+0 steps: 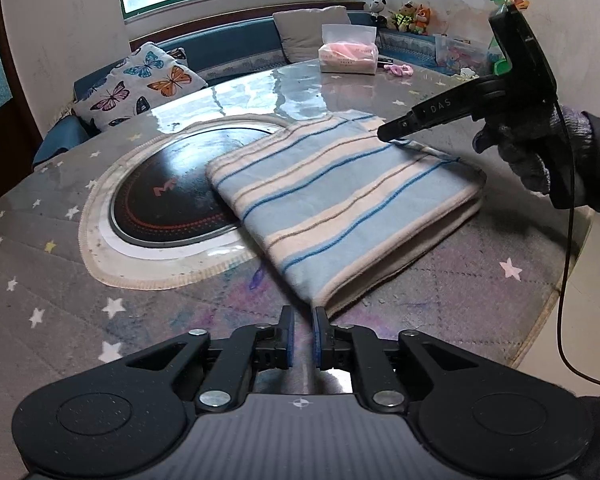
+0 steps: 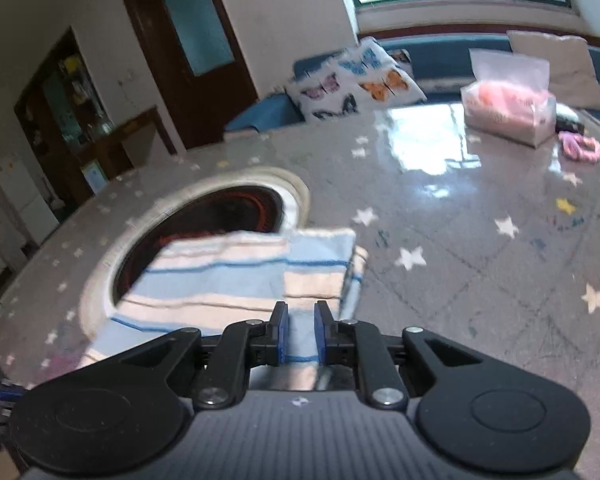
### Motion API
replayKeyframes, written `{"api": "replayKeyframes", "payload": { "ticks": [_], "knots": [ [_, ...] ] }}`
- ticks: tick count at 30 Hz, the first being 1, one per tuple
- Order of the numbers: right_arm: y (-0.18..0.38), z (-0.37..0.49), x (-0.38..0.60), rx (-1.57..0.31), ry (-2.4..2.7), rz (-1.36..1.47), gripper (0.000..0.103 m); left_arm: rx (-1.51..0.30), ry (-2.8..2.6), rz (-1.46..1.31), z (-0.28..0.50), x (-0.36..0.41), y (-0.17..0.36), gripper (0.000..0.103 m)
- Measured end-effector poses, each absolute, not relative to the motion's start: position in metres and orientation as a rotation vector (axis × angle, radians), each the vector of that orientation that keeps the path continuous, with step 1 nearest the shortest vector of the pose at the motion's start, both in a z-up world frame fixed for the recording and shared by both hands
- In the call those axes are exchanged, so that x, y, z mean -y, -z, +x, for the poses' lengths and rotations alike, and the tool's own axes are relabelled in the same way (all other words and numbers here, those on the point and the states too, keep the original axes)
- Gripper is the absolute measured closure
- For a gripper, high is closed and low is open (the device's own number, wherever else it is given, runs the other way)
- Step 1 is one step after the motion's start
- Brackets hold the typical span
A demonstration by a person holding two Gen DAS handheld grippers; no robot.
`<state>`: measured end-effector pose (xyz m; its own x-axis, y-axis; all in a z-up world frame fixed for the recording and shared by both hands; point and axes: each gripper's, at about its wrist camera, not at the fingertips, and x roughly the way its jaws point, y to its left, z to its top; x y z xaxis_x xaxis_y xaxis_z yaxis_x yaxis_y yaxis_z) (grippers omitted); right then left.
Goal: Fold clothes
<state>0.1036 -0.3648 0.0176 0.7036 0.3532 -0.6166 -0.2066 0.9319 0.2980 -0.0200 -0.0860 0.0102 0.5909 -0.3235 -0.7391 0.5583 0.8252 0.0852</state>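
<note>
A folded blue, cream and tan striped cloth [image 1: 340, 200] lies on the round table, partly over the black inset hob. My left gripper [image 1: 302, 316] hovers just before the cloth's near corner, its jaws a small gap apart with nothing between them. My right gripper [image 1: 384, 133] shows in the left wrist view at the cloth's far right corner, its tip touching the top layer. In the right wrist view the right gripper [image 2: 301, 312] stands over the cloth [image 2: 220, 276], jaws a small gap apart, cloth showing behind the gap.
The black round hob [image 1: 172, 196] sits in the table's middle with a cream ring around it. A pink tissue pack [image 1: 348, 56] and a pink hair tie [image 1: 398, 70] lie at the far edge. A butterfly cushion [image 1: 140, 84] rests on the blue bench behind.
</note>
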Motion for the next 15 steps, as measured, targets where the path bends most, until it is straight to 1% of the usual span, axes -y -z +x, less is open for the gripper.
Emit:
{"api": "replayKeyframes", "payload": {
  "ticks": [1, 3, 5, 7, 15],
  "knots": [
    [-0.017, 0.103, 0.366, -0.723, -0.315, 0.224, 0.089, -0.783, 0.52, 0.322, -0.02, 0.083, -0.013, 0.079],
    [-0.021, 0.101, 0.372, -0.71, -0.319, 0.263, 0.085, -0.777, 0.514, 0.303, -0.017, 0.076, -0.02, 0.072],
    [-0.024, 0.098, 0.375, -0.702, -0.313, 0.272, 0.073, -0.775, 0.49, 0.276, -0.01, 0.071, -0.026, 0.066],
    [-0.024, 0.096, 0.376, -0.707, -0.302, 0.258, 0.068, -0.777, 0.456, 0.235, 0.001, 0.068, -0.029, 0.06],
    [-0.008, 0.099, 0.383, -0.763, -0.287, 0.345, 0.065, -0.859, 0.372, 0.011, 0.063, 0.073, -0.019, 0.059]
  ]
}}
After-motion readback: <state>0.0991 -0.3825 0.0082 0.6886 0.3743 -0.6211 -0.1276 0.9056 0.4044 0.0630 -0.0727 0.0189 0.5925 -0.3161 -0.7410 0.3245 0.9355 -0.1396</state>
